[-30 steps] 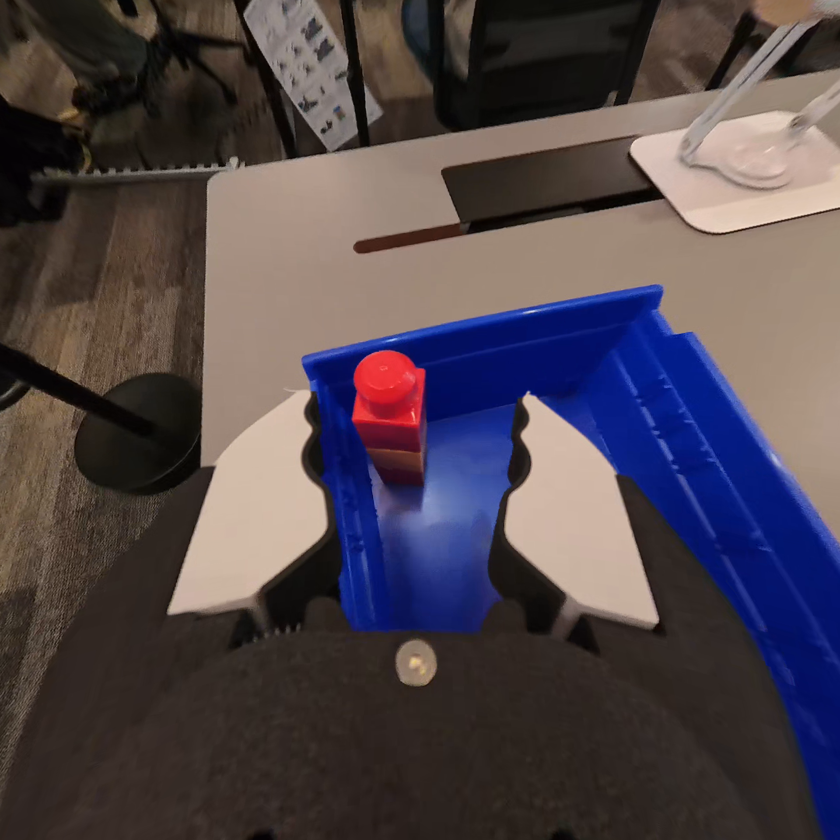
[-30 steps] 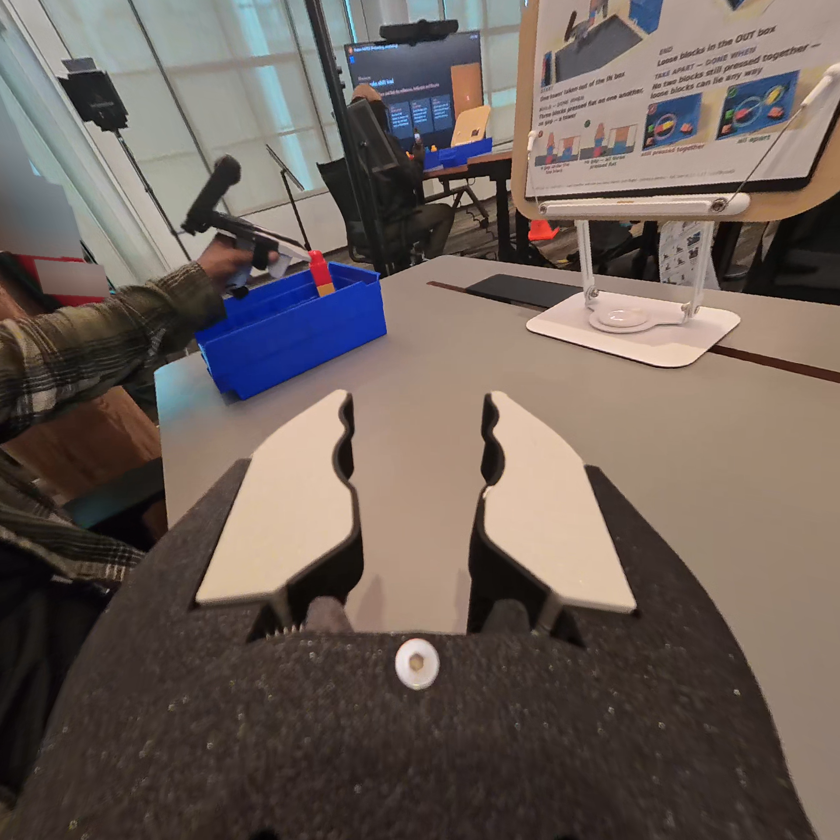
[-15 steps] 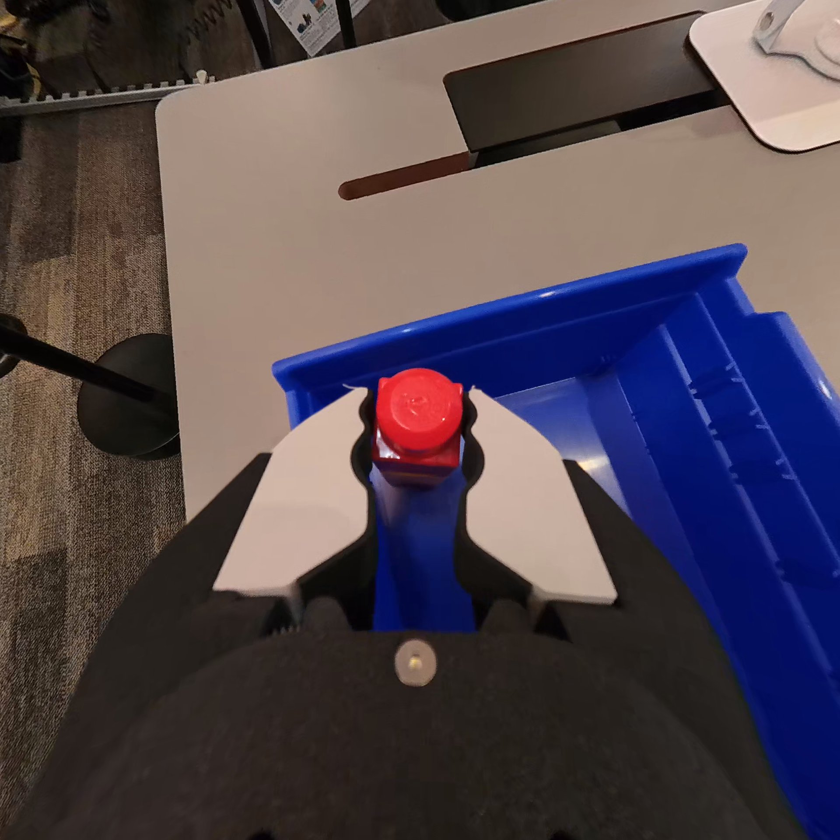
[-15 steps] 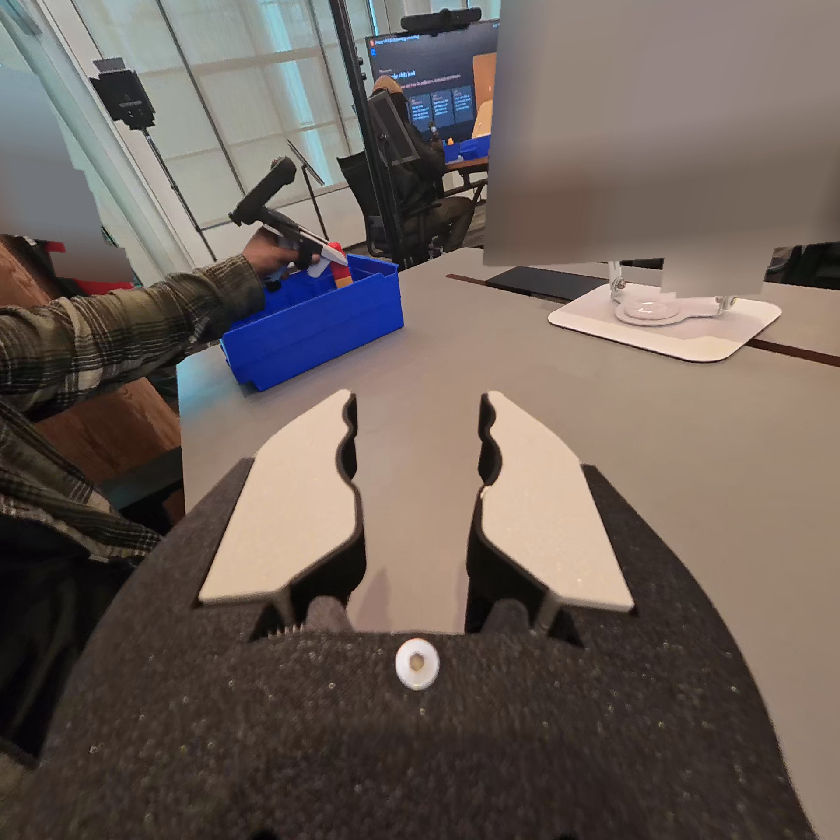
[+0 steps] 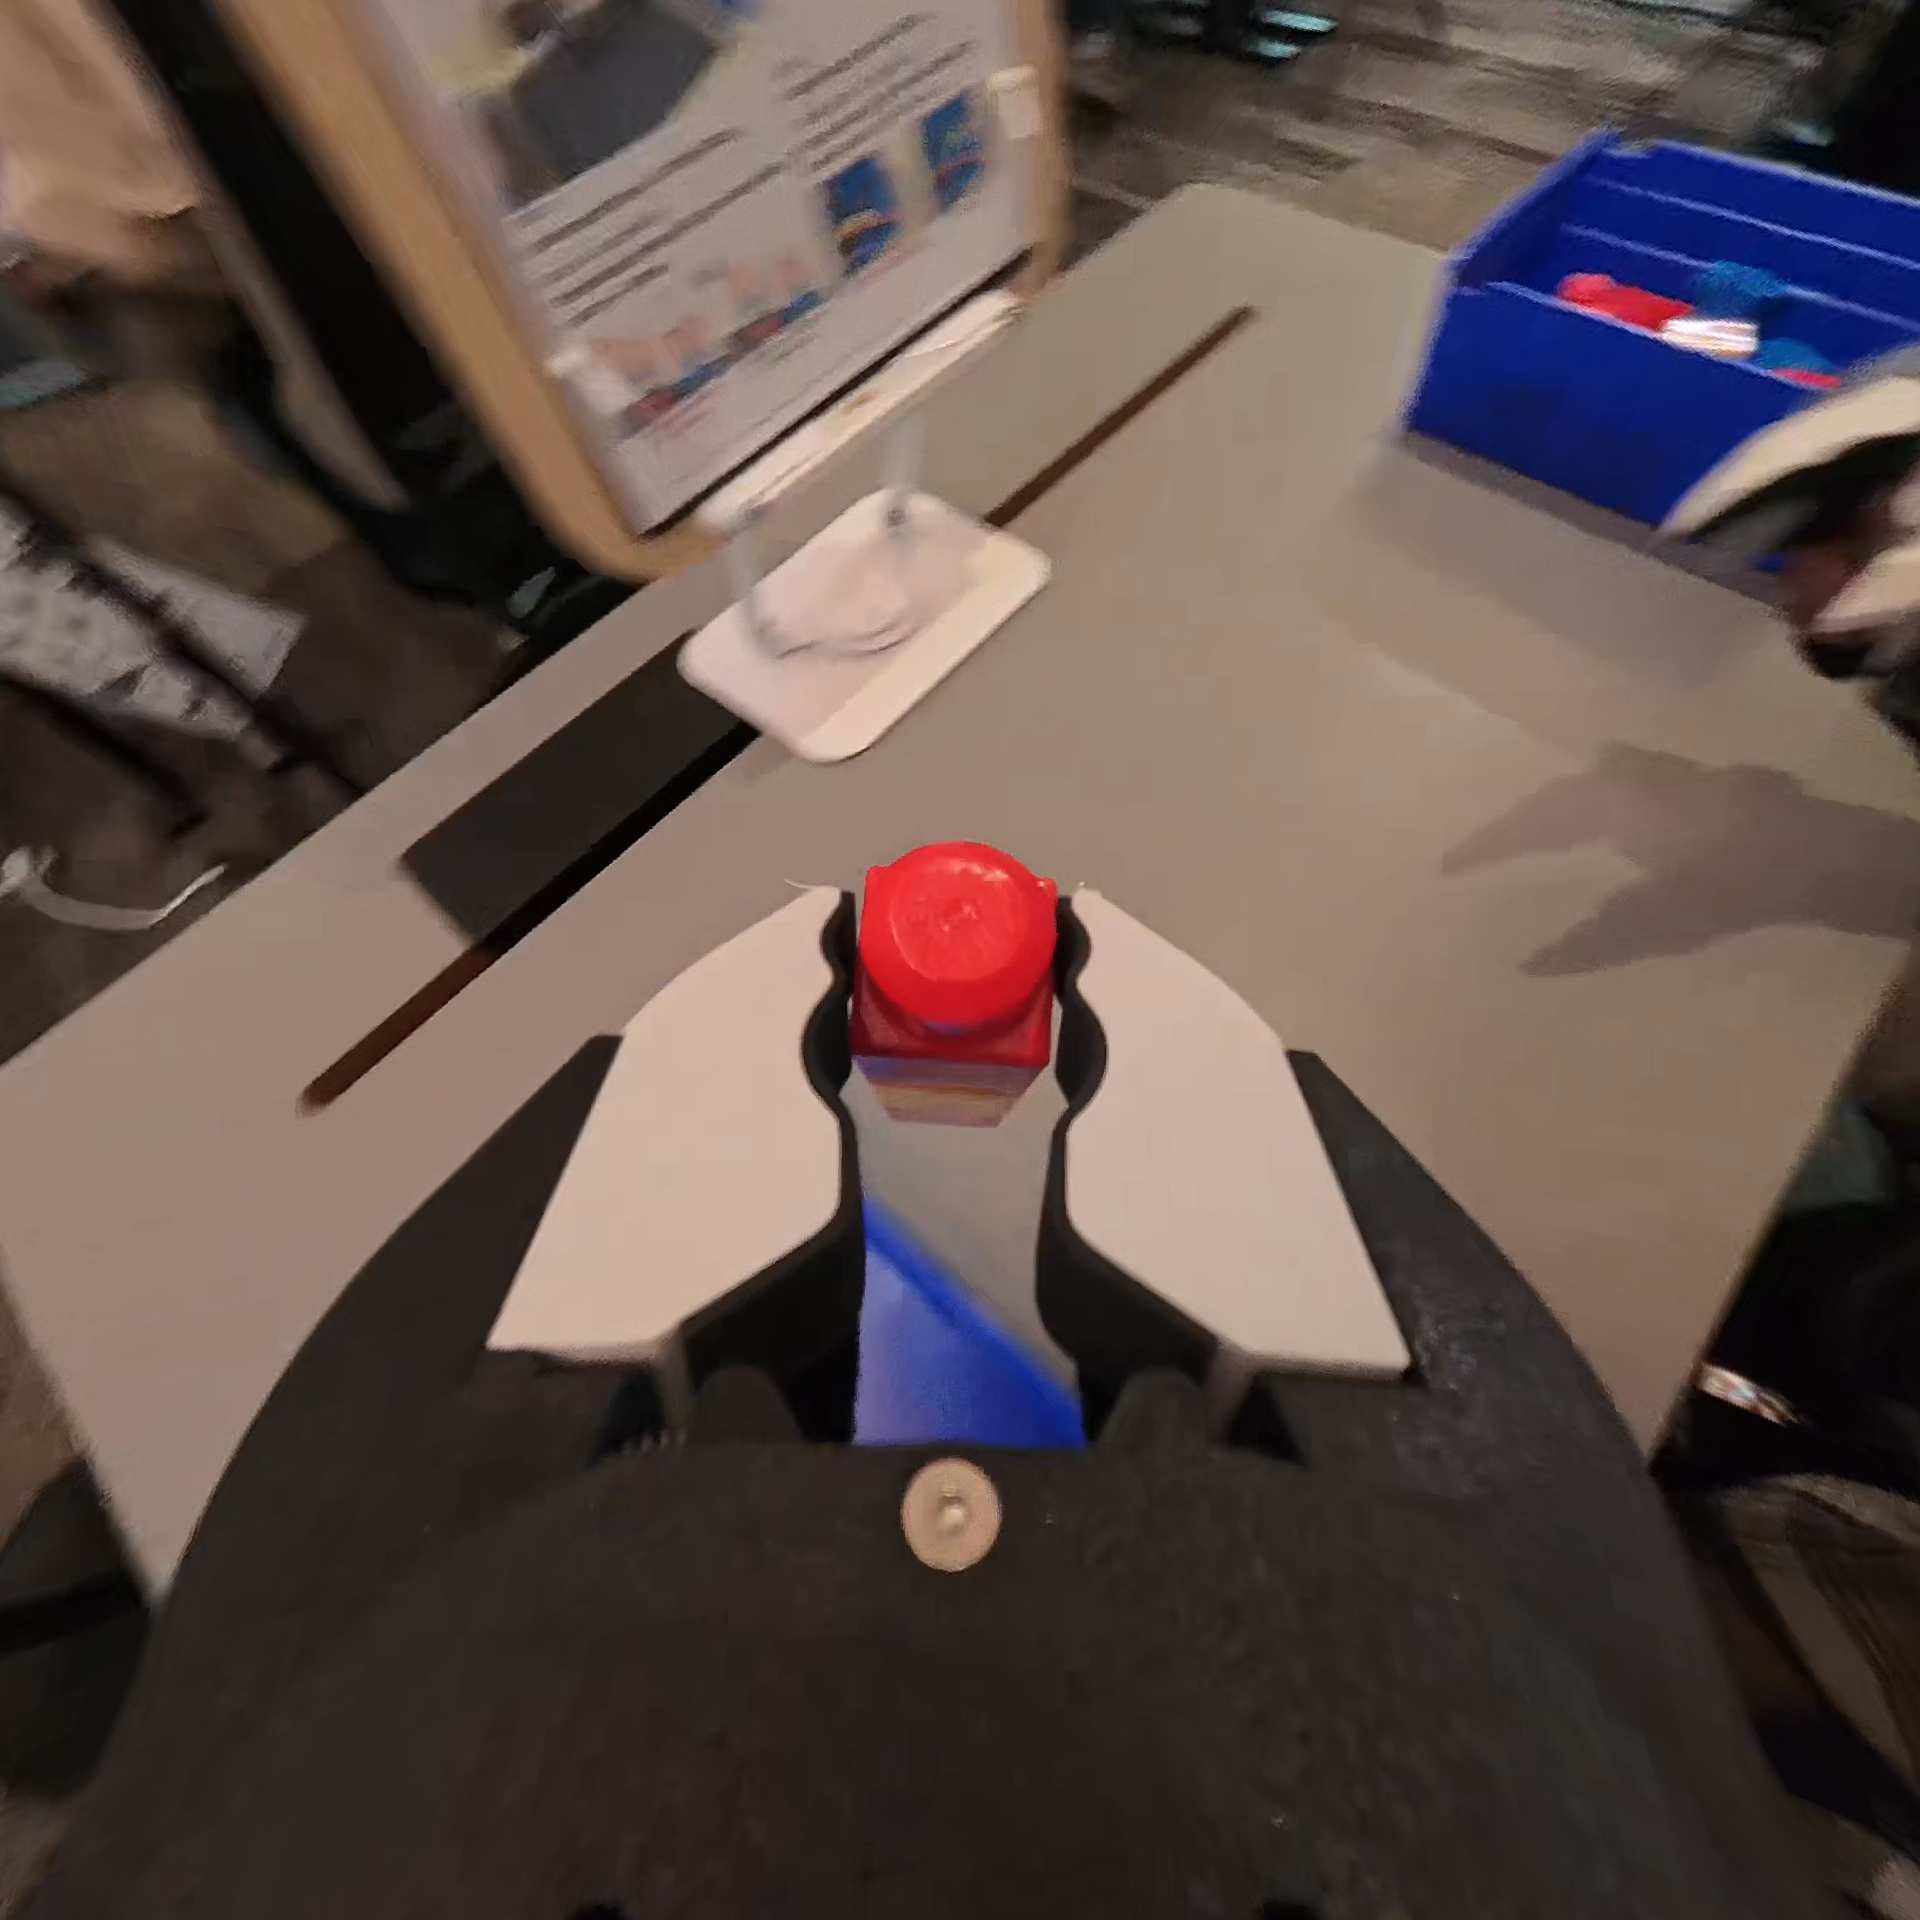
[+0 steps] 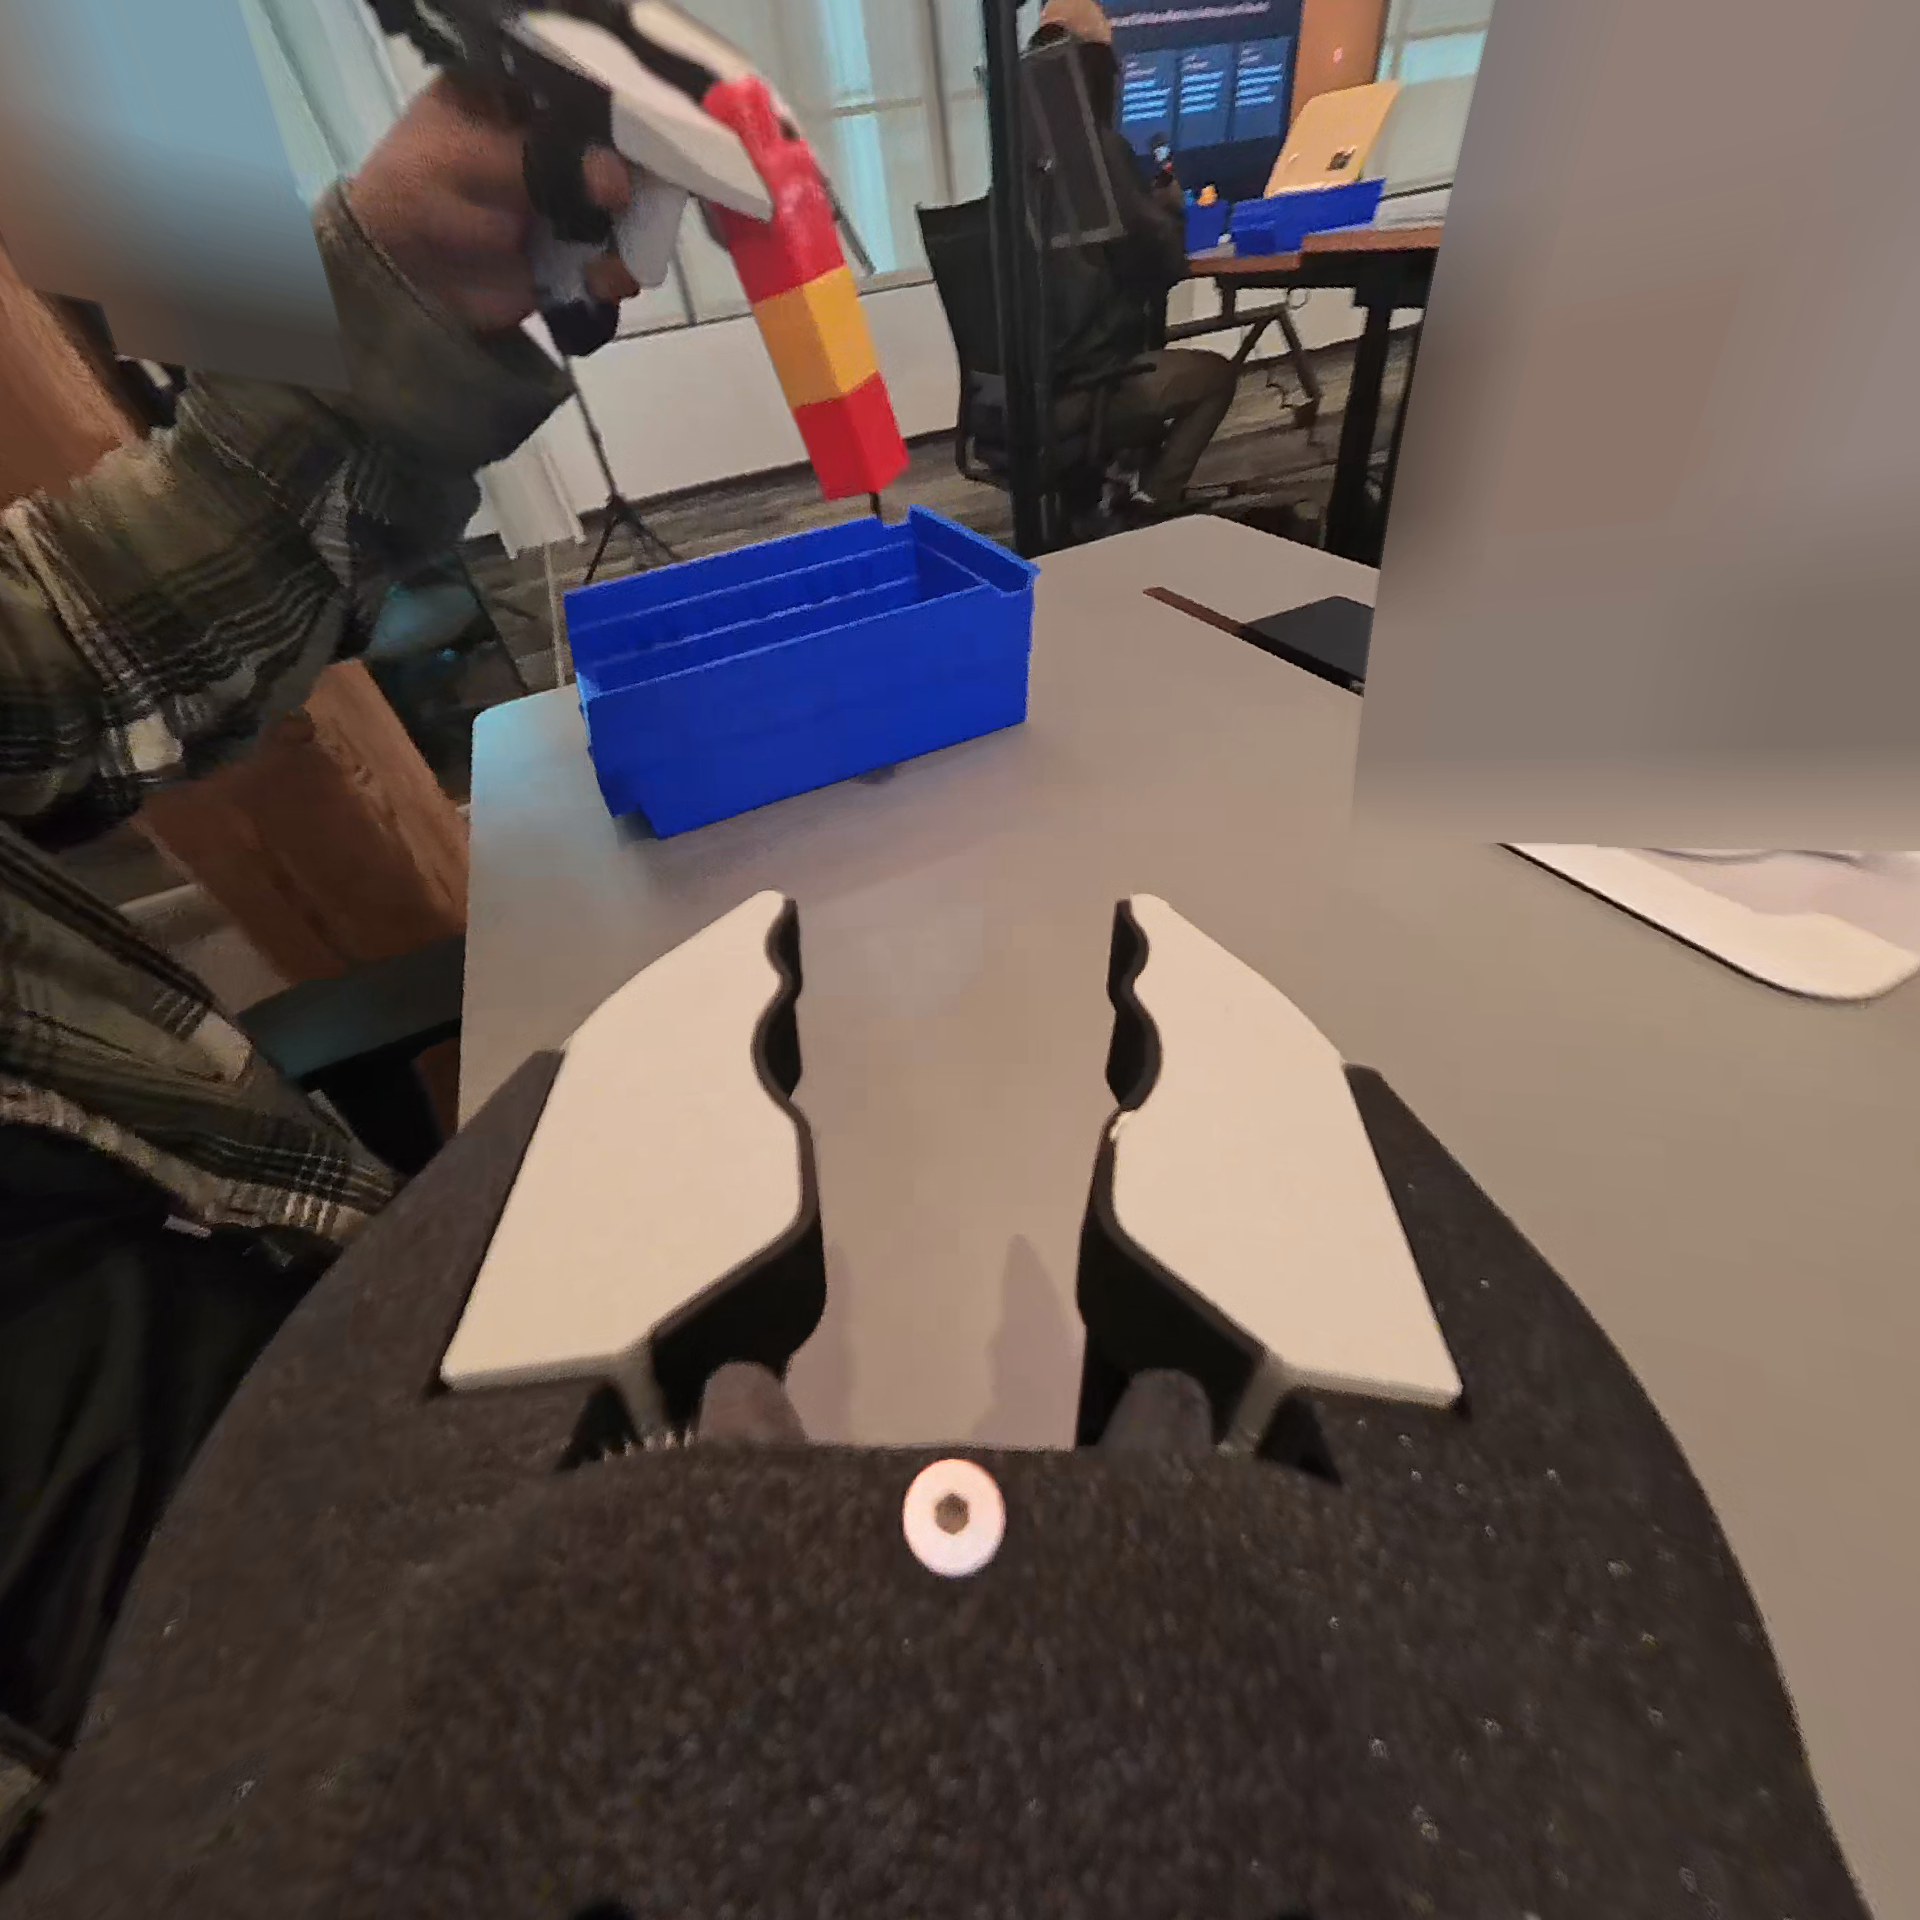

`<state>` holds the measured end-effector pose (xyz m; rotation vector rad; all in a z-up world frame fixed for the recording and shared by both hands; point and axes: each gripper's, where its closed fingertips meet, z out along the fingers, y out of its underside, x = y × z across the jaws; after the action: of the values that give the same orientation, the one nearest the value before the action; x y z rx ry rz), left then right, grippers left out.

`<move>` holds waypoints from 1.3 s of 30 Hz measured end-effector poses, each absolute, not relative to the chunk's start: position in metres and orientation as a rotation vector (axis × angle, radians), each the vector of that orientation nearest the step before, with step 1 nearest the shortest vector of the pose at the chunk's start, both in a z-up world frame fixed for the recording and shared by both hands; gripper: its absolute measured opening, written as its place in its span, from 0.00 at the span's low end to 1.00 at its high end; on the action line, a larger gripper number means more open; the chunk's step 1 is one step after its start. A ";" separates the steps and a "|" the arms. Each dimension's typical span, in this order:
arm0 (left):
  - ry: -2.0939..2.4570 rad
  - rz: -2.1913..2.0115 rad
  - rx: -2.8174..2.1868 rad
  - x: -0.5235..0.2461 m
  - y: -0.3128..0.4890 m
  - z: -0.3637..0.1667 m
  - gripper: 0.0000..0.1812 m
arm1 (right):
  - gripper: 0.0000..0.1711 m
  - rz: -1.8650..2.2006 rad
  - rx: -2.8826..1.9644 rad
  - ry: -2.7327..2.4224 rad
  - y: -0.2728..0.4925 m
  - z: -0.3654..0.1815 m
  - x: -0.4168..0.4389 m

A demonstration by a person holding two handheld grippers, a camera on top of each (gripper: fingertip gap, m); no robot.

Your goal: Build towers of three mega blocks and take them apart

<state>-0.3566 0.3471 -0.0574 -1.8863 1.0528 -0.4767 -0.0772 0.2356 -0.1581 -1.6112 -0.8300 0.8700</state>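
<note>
One tower (image 6: 821, 312) in L tongs (image 5: 956, 914).

I see 3-block tower (image 6: 821, 332), red-orange-red top to btm, tilted, held in air by its top red block (image 5: 951, 961), above empty blue bin (image 6: 800, 665)

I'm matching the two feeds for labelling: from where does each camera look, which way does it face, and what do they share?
Left wrist view: on the left gripper, looking down its fingers at the gripped red-orange-red block tower, over the grey table.
Right wrist view: on the open right gripper, low over the table, facing the empty blue plastic bin; plaid sleeve shows.
Shared: tower, table, left gripper.
</note>
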 end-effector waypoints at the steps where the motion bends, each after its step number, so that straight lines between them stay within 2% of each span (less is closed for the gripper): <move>1: 1.122 -0.518 -1.859 -0.330 0.334 -0.057 0.19 | 0.34 0.876 -1.609 -0.857 0.237 -0.157 -0.086; 7: 1.454 -0.790 -1.723 -0.192 0.267 -0.090 0.20 | 0.40 0.931 -1.615 -1.025 0.236 -0.167 -0.130; 12: 1.546 -1.017 -1.671 -0.137 0.240 -0.117 0.20 | 0.42 0.956 -1.644 -1.128 0.230 -0.193 -0.143; 14: 1.561 -1.080 -1.653 -0.127 0.235 -0.122 0.20 | 0.40 0.963 -1.640 -1.150 0.228 -0.199 -0.142; 15: 1.567 -1.111 -1.649 -0.124 0.232 -0.124 0.19 | 0.36 0.974 -1.641 -1.158 0.228 -0.202 -0.142; 16: 1.573 -1.134 -1.646 -0.122 0.231 -0.126 0.20 | 0.26 0.999 -1.638 -1.169 0.226 -0.204 -0.141; 17: 1.575 -1.155 -1.638 -0.120 0.230 -0.126 0.20 | 0.21 1.039 -1.620 -1.181 0.222 -0.205 -0.141; 21: 1.527 -1.194 -1.588 -0.114 0.235 -0.125 0.21 | 0.21 1.084 -1.575 -1.105 0.226 -0.201 -0.138; 23: 1.437 -1.233 -1.576 -0.115 0.243 -0.127 0.36 | 0.21 1.181 -1.516 -0.989 0.229 -0.188 -0.133; 24: 1.395 -1.277 -1.563 -0.116 0.245 -0.130 0.37 | 0.21 1.227 -1.499 -0.937 0.231 -0.184 -0.130; 28: 1.237 -1.545 -1.497 -0.114 0.243 -0.140 0.34 | 0.21 1.281 -1.494 -0.889 0.232 -0.189 -0.129; 32: 1.237 -1.621 -1.506 -0.104 0.237 -0.158 0.34 | 0.21 1.305 -1.501 -0.860 0.233 -0.193 -0.133; 33: 1.237 -1.634 -1.499 -0.102 0.236 -0.159 0.32 | 0.21 1.310 -1.507 -0.860 0.233 -0.195 -0.135; 35: 1.249 -1.646 -1.489 -0.100 0.235 -0.163 0.20 | 0.21 1.316 -1.511 -0.867 0.232 -0.200 -0.139; 36: 1.249 -1.636 -1.504 -0.098 0.236 -0.166 0.20 | 0.21 1.315 -1.514 -0.866 0.231 -0.203 -0.140; 37: 1.253 -1.620 -1.517 -0.096 0.236 -0.170 0.20 | 0.23 1.320 -1.522 -0.869 0.230 -0.208 -0.139; 38: 1.251 -1.602 -1.517 -0.096 0.236 -0.172 0.20 | 0.37 1.319 -1.555 -0.863 0.231 -0.213 -0.135; 39: 1.244 -1.596 -1.507 -0.096 0.237 -0.172 0.20 | 0.48 1.321 -1.585 -0.872 0.230 -0.217 -0.128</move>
<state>-0.0964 0.2365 -0.1723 -1.5070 1.2445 -1.5955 -0.1283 0.2297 -0.2169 -1.5849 -0.8716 1.3207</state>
